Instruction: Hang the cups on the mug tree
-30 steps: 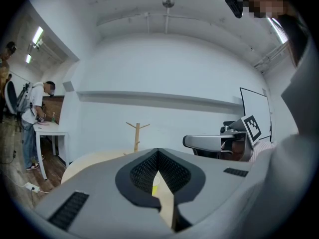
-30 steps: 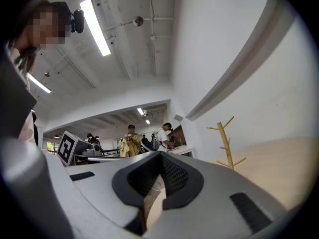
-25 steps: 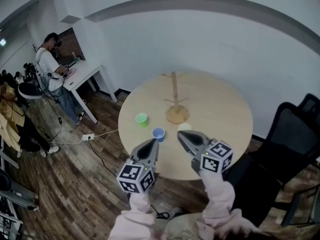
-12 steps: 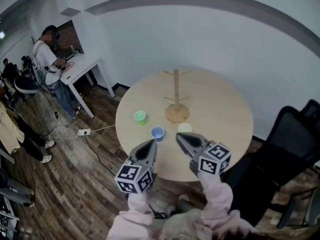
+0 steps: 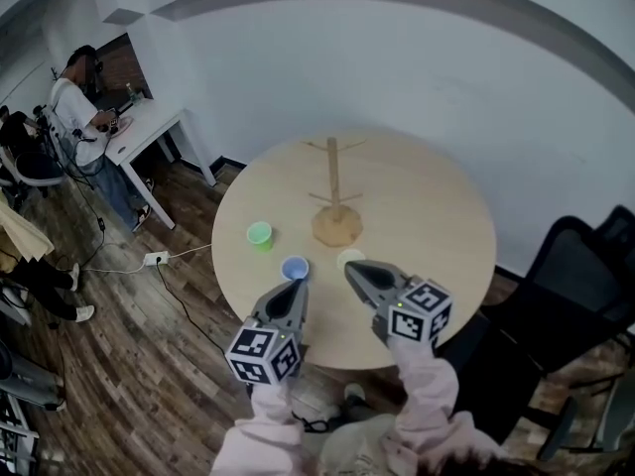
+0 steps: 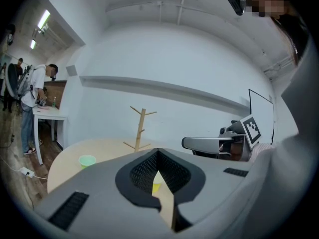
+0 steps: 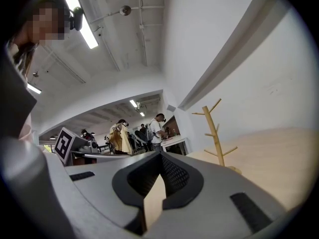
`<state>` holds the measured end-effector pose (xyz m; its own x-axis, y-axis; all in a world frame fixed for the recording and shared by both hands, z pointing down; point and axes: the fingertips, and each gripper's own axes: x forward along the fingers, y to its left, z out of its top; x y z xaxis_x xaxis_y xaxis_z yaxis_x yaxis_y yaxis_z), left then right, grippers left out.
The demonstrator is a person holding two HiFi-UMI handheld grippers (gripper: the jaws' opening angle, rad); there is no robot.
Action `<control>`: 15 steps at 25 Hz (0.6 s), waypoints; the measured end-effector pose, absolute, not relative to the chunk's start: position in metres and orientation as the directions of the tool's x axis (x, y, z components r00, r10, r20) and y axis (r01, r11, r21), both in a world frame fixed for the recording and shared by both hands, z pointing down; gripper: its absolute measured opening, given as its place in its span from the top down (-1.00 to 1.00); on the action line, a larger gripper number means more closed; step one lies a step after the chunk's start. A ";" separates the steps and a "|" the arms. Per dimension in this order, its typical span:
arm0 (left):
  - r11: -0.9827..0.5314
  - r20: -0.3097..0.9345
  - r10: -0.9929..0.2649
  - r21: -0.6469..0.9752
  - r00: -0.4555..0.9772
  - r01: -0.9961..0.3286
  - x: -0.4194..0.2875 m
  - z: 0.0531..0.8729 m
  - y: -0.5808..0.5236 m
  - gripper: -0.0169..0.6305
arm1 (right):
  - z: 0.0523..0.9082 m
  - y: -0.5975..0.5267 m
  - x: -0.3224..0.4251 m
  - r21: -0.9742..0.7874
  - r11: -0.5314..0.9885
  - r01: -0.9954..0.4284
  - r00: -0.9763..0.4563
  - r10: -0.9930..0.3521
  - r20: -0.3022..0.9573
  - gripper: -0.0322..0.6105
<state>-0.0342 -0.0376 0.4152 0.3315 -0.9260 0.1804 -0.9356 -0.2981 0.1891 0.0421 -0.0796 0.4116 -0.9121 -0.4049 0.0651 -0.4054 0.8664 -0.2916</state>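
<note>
**Q:** Where's everything sitting right now? And what are the jaws doing?

**A:** So I'm running this one remotely. The mug tree (image 5: 332, 191) stands upright on the round wooden table (image 5: 437, 216), roughly mid-table on its round base. All three cups are down on the tabletop on my side of the tree. The green cup (image 5: 259, 234) is off to the tree's left and apart from its base. The blue cup (image 5: 294, 268) is further toward me than the green one, also left of the tree. The pale cup (image 5: 349, 259) is just in front of the tree's base, partly tucked behind my right gripper (image 5: 353, 269).

**Q:** And the jaws?

**A:** Both closed, not gripping anything. In the left gripper view the left gripper (image 6: 158, 153) has its tips meeting, and the tree shows just above them. In the right gripper view the tips are together too, with the tree off to their right. From the head view the left gripper's tip is right by the blue cup, though I can't tell if it's touching.

**Q:** Anything else around?

**A:** A black office chair (image 5: 556, 296) well right of the tree, and far left of it a person (image 5: 77, 92) at a white desk (image 5: 149, 127).
</note>
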 end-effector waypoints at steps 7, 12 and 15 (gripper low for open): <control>-0.285 0.207 -0.923 0.203 0.325 -0.937 -0.026 0.426 -0.062 0.93 | 0.423 -0.106 0.052 -0.293 0.868 -0.400 -0.916 -0.393 0.087 0.92; -0.269 0.231 -0.920 0.215 0.316 -0.939 -0.023 0.439 -0.069 0.93 | 0.435 -0.119 0.056 -0.300 0.853 -0.427 -0.904 -0.417 0.099 0.92; -0.262 0.250 -0.916 0.222 0.314 -0.939 -0.025 0.446 -0.071 0.93 | 0.443 -0.123 0.055 -0.298 0.848 -0.437 -0.899 -0.423 0.114 0.92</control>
